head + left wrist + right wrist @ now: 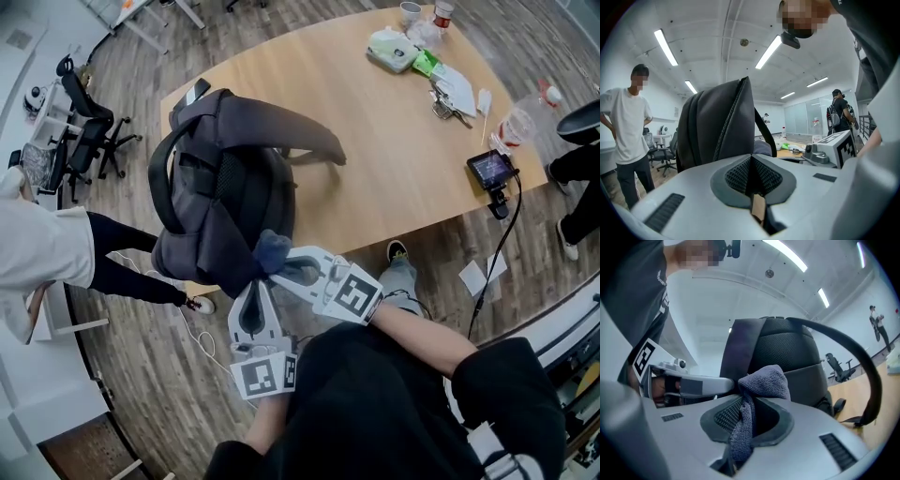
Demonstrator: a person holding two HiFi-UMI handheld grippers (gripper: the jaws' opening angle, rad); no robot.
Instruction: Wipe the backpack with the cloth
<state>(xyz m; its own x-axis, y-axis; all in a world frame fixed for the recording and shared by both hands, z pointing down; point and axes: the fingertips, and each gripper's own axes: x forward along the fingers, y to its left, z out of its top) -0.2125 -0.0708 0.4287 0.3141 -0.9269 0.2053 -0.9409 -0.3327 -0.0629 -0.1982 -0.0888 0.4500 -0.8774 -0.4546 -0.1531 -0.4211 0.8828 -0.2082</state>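
Grey cloth (764,379) pinched in R tongs (748,401), L tongs (751,163) clamped on backpack (225,178) edge, by table (403,159)

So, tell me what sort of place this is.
Probably an open-plan office or lab workspace: a large wooden table, wheeled office chairs beside it, and long strip lights on the ceiling.

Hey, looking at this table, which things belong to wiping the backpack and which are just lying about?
In the job:
backpack
cloth
right gripper, shut on the cloth
left gripper, shut, at the backpack's lower edge

Lying about on the table:
keys
plastic bottle
white pouch
green packet
cup
small screen device
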